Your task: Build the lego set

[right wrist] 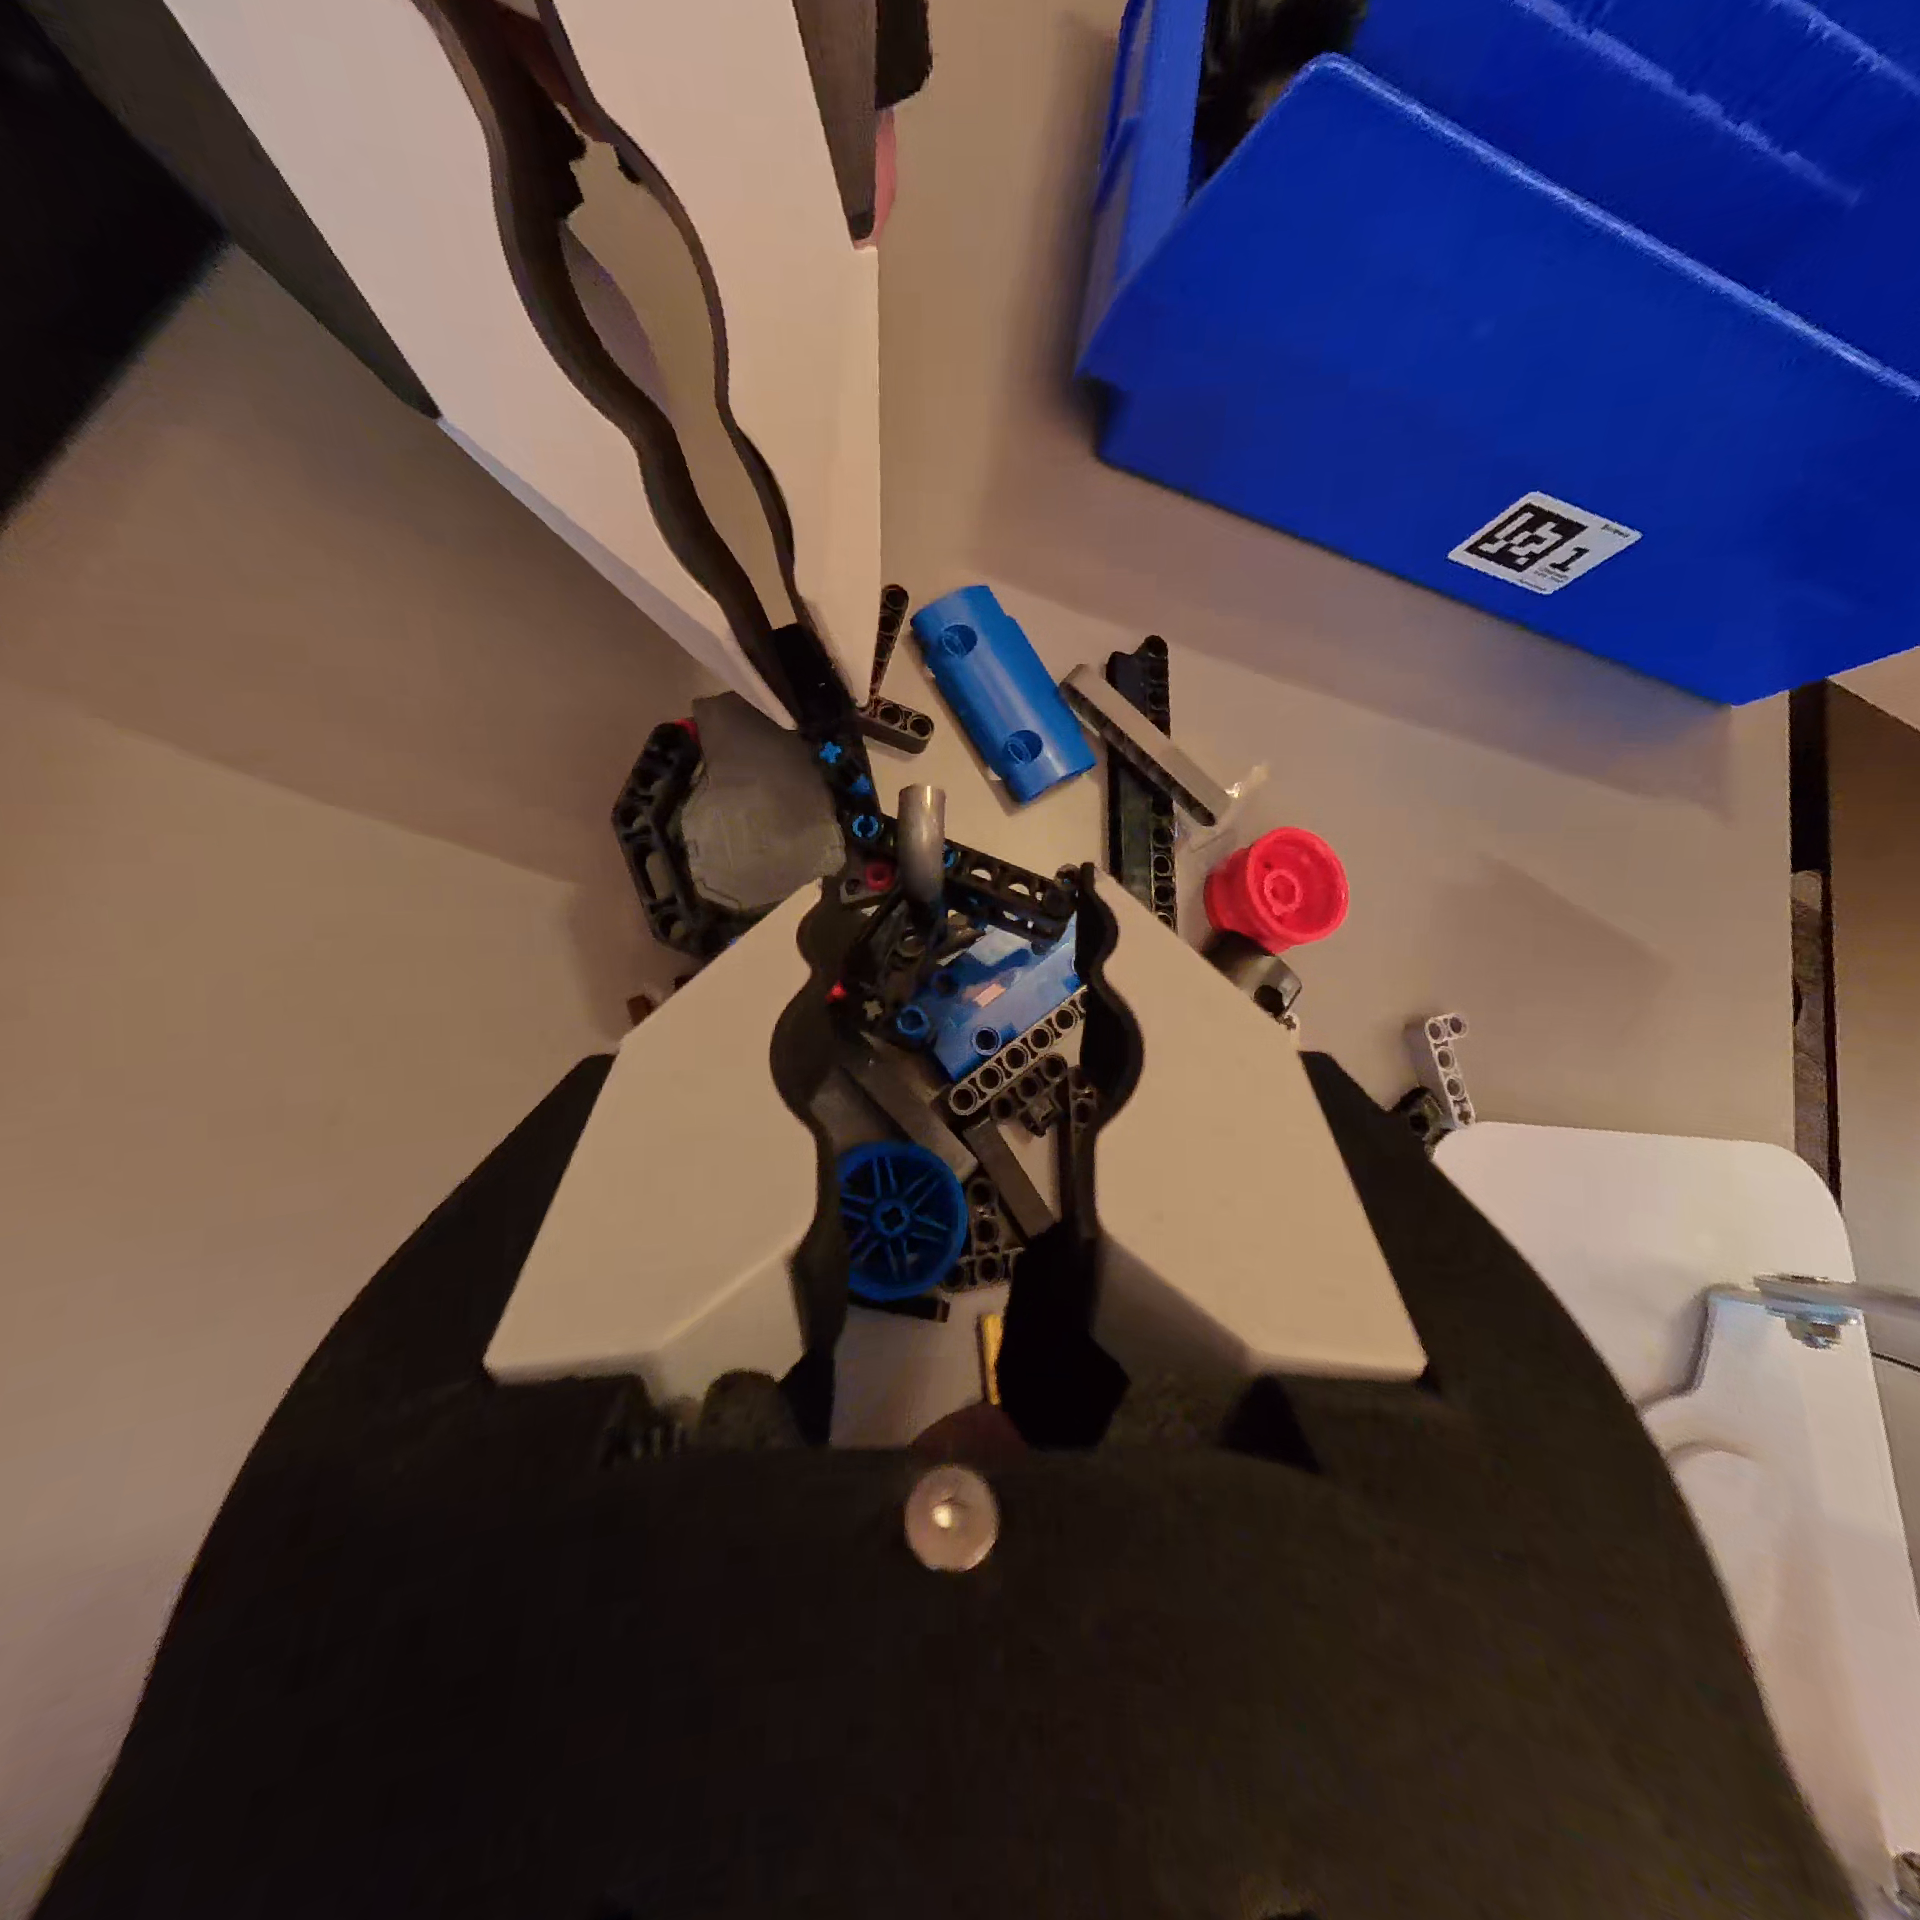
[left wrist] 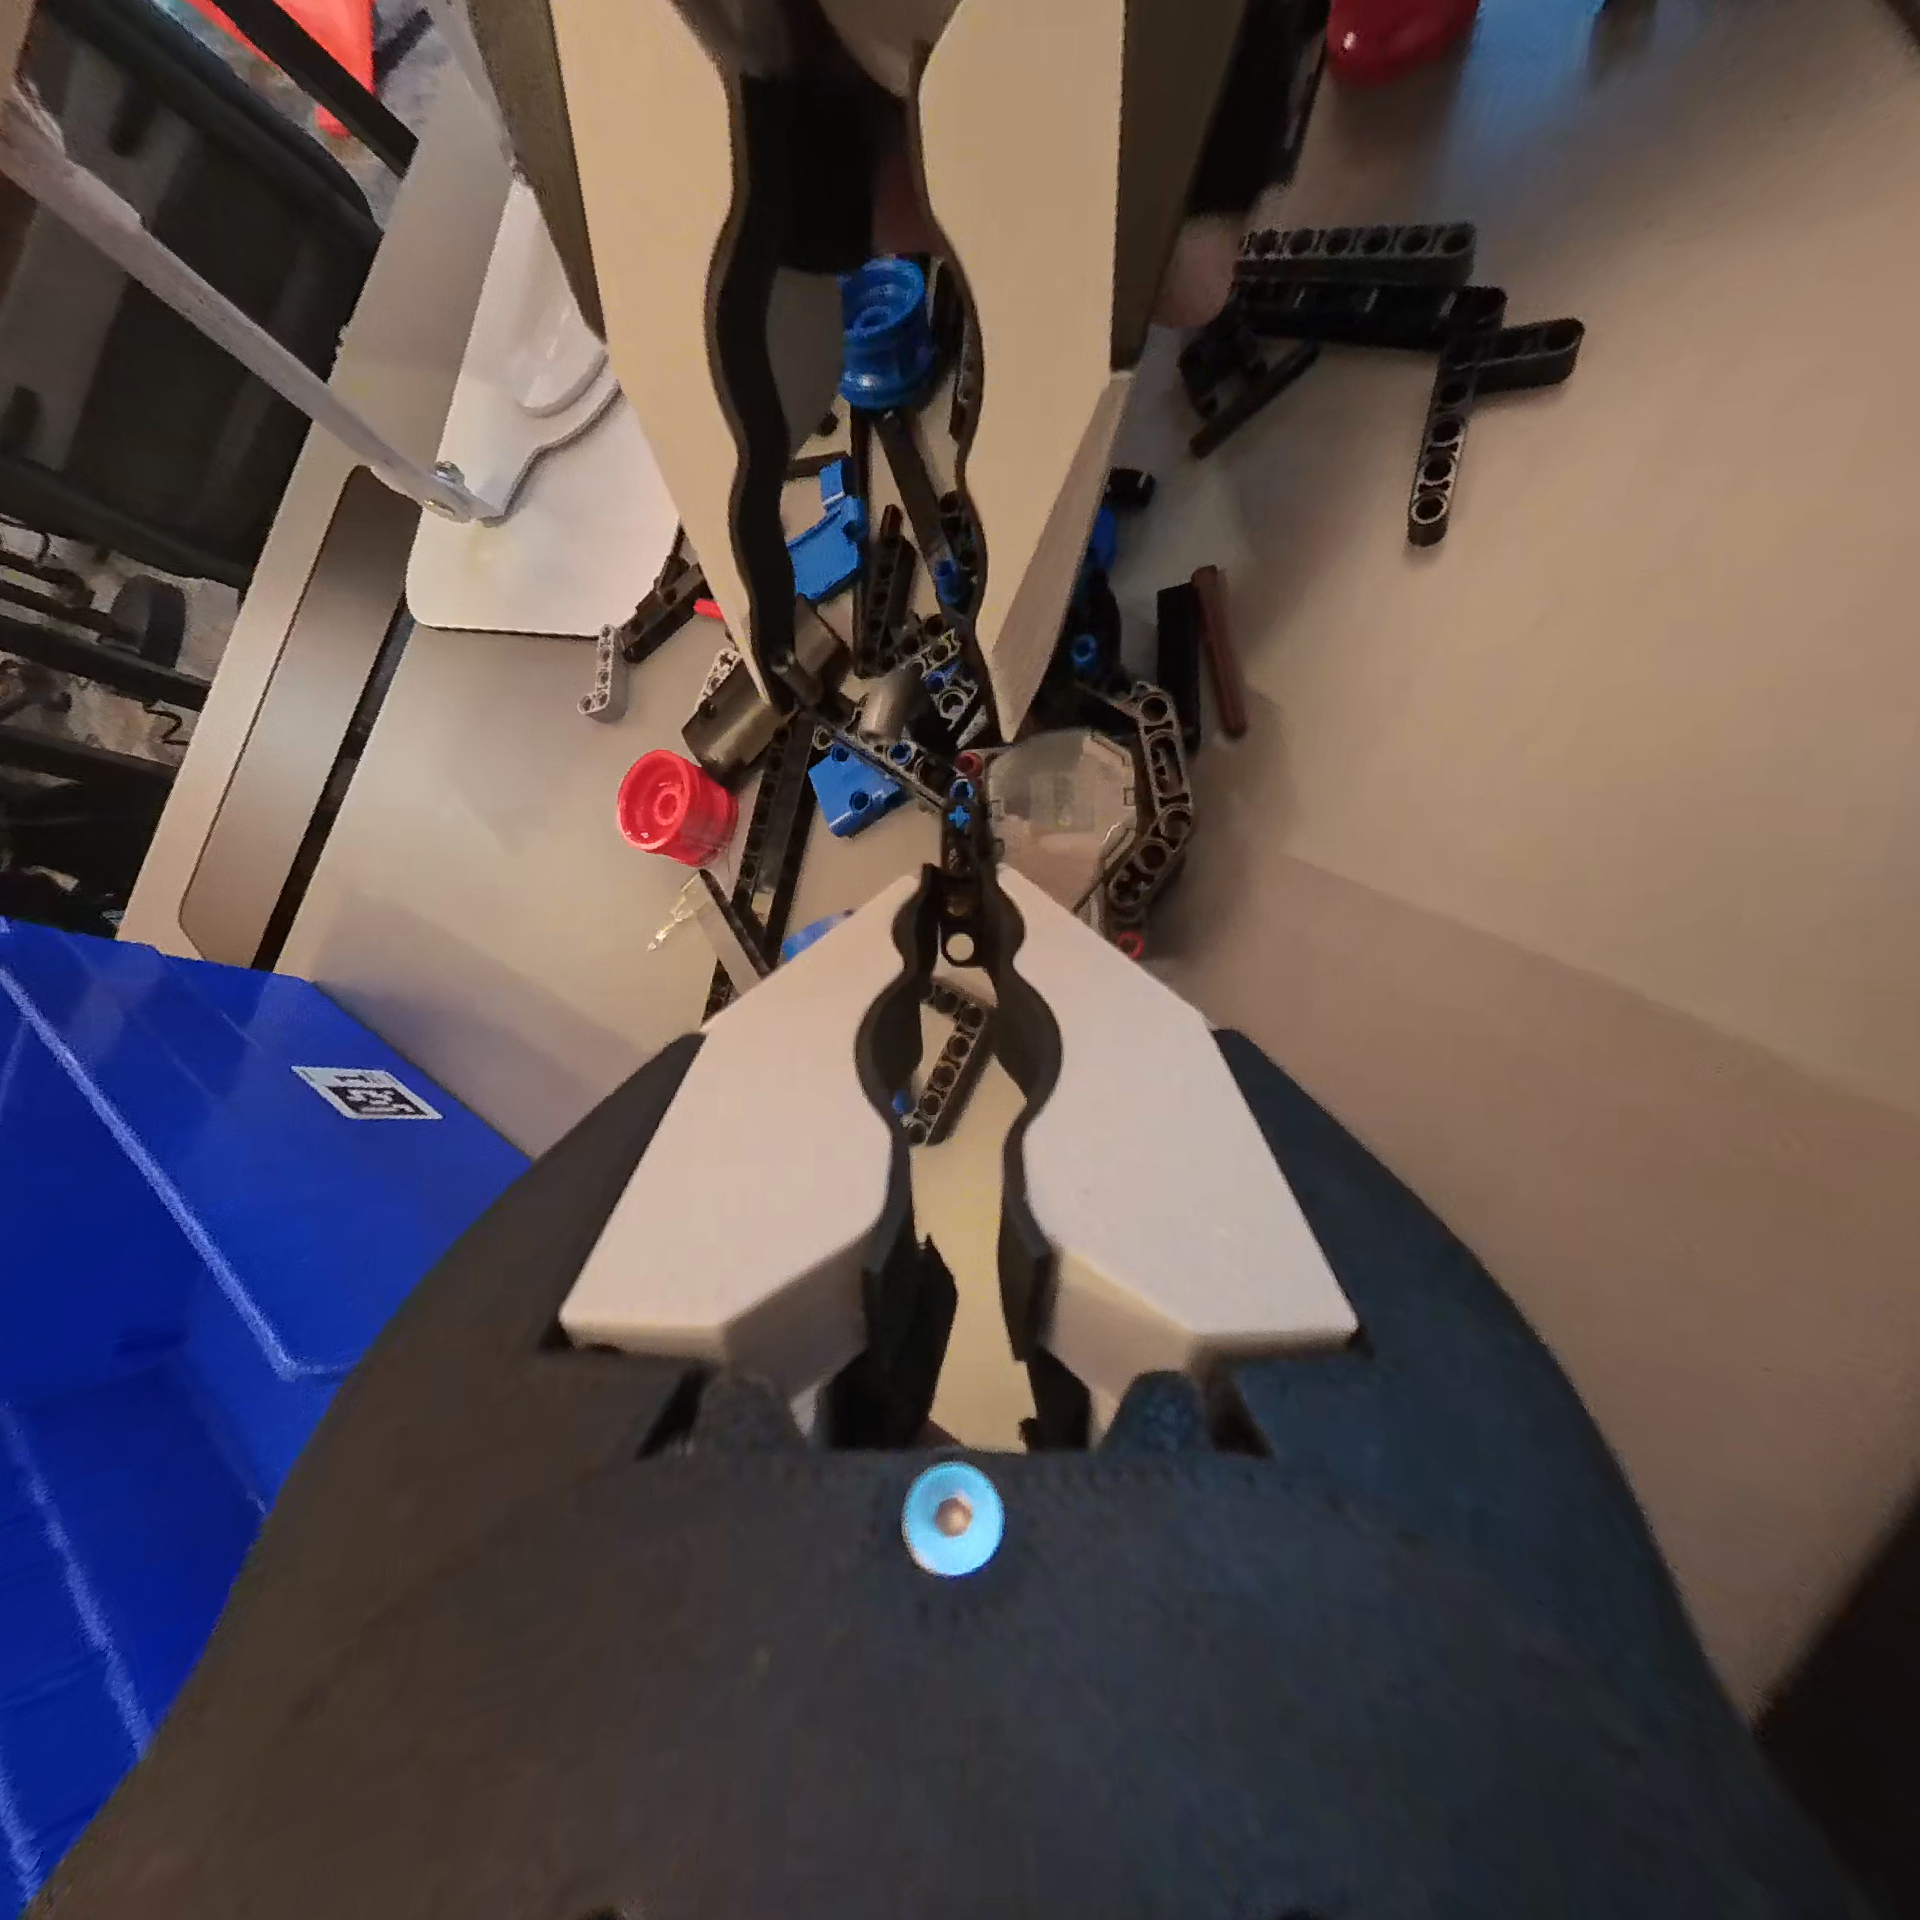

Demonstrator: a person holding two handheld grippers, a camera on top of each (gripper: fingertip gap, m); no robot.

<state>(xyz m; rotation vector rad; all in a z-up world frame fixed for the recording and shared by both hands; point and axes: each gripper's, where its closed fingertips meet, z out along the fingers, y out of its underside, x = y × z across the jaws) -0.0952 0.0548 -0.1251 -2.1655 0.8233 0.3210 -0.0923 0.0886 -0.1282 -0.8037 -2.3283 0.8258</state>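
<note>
My right gripper [right wrist: 951, 899] is shut on a partly built lego assembly [right wrist: 997, 997] of black beams, blue blocks and a blue wheel [right wrist: 899, 1221], which sits between its fingers. It comes in from the top of the left wrist view [left wrist: 883, 696]. My left gripper [left wrist: 961, 899] is shut on a short black beam with blue pins [left wrist: 961, 831] at the assembly's near end. The left gripper also shows in the right wrist view [right wrist: 816, 701], pinching that beam [right wrist: 842, 769]. The two grippers face each other tip to tip over the beige table [left wrist: 1507, 935].
Loose parts lie under and around the grippers: a red wheel [left wrist: 675, 805], a blue curved panel [right wrist: 1003, 691], a grey block in a black frame [right wrist: 748, 821], black beams [left wrist: 1371, 291] and a brown axle [left wrist: 1221, 649]. A blue bin [right wrist: 1507, 364] and a white stand base [right wrist: 1714, 1299] flank them.
</note>
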